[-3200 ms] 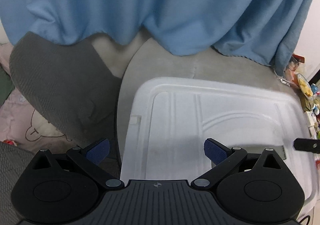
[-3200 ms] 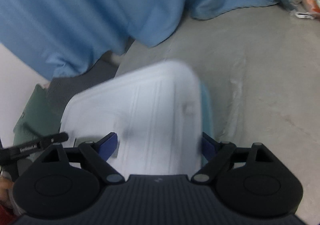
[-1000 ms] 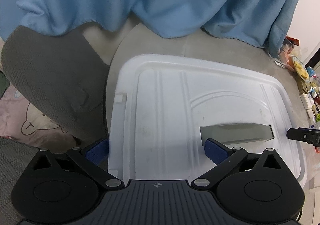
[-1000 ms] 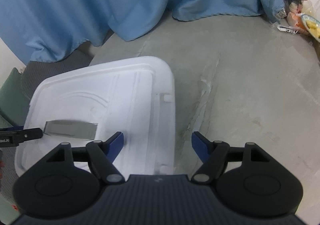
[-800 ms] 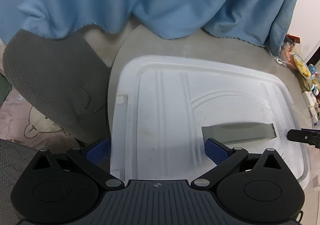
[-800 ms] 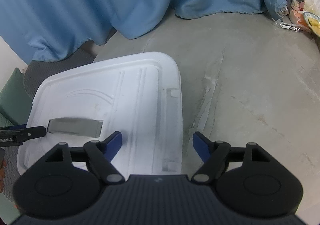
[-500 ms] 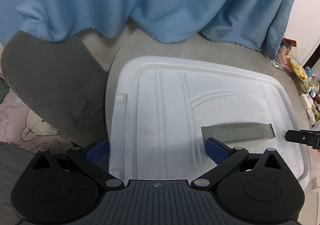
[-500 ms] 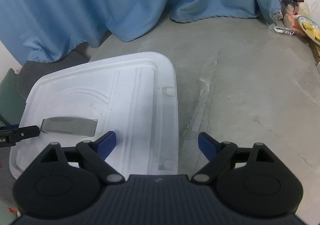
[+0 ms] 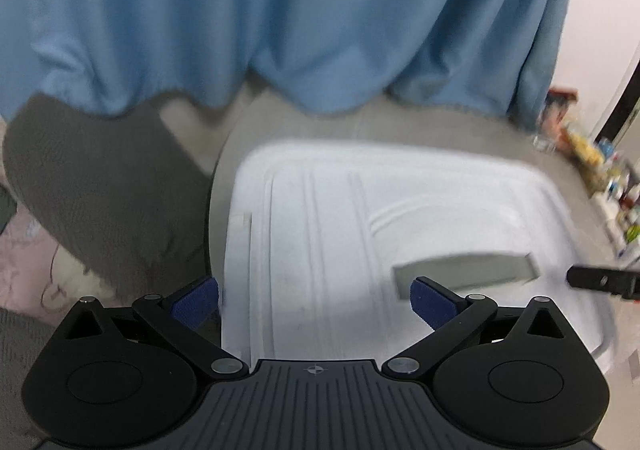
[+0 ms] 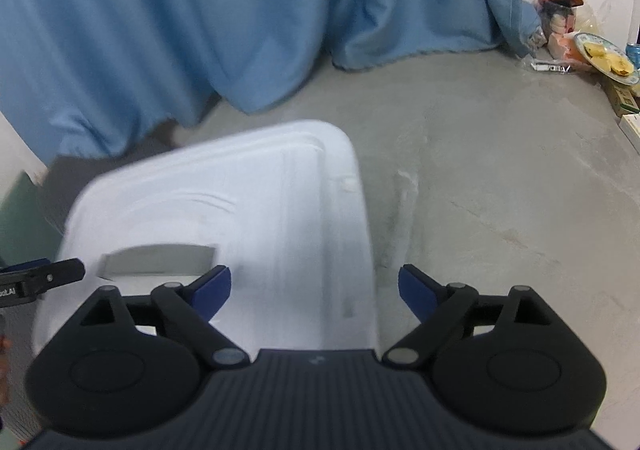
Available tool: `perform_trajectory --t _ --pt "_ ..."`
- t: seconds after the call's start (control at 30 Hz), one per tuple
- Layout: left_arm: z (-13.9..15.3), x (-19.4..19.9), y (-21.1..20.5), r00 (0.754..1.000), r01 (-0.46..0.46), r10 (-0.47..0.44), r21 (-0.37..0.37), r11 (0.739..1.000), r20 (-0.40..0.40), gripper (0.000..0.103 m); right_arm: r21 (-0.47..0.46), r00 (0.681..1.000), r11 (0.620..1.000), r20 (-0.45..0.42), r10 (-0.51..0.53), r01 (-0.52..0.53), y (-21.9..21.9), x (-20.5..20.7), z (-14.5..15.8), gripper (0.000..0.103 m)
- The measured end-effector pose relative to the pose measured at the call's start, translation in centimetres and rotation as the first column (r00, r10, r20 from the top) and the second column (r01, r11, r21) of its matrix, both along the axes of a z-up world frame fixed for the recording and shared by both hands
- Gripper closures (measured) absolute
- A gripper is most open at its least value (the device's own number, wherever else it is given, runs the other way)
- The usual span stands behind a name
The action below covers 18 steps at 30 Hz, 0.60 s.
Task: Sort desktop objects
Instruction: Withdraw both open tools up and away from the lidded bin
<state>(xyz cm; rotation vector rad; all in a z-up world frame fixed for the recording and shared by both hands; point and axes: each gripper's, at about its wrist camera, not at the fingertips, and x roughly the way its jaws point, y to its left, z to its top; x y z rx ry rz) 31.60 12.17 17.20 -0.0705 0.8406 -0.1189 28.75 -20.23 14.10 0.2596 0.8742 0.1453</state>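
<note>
I have the white lid (image 10: 224,210) lying flat on the grey worktop (image 10: 500,178). Right claw (image 10: 314,286), jaws just widened, straddles the lid's right edge unpinched; left claw (image 9: 314,300) spread over its left edge. Next: withdraw and fetch clutter beyond the lid.

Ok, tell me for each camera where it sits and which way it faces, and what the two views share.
Left wrist: on the left gripper, looking forward and down over the white lid's left end; its own open fingers show, plus the other gripper's tip at the right edge.
Right wrist: on the right gripper, looking down over the lid's right end and grey table; its jaws have just been opening, astride the edge.
Shared: lid, blue curtain.
</note>
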Motion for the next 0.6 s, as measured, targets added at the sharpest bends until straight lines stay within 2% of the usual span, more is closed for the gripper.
perform_trajectory --t 0.13,0.47,0.6 --pt "1.7 -2.5 -0.5 0.994 -0.002 0.004 -0.014 1.000 0.107 0.000 -0.013 0.998 1.000 0.061 0.007 -0.006 0.8 -2.2 1.2 0.012" --pt "2.1 -9.7 -3.5 0.977 -0.063 0.052 0.050 0.997 0.205 0.000 -0.120 0.985 0.990 0.146 0.093 -0.076 1.8 -7.6 2.4 0.012" --pt "1.6 -12.9 -4.8 0.977 -0.081 0.066 0.064 0.995 0.202 0.000 -0.139 0.980 0.987 0.169 0.109 -0.086 1.3 -10.5 1.8 0.012"
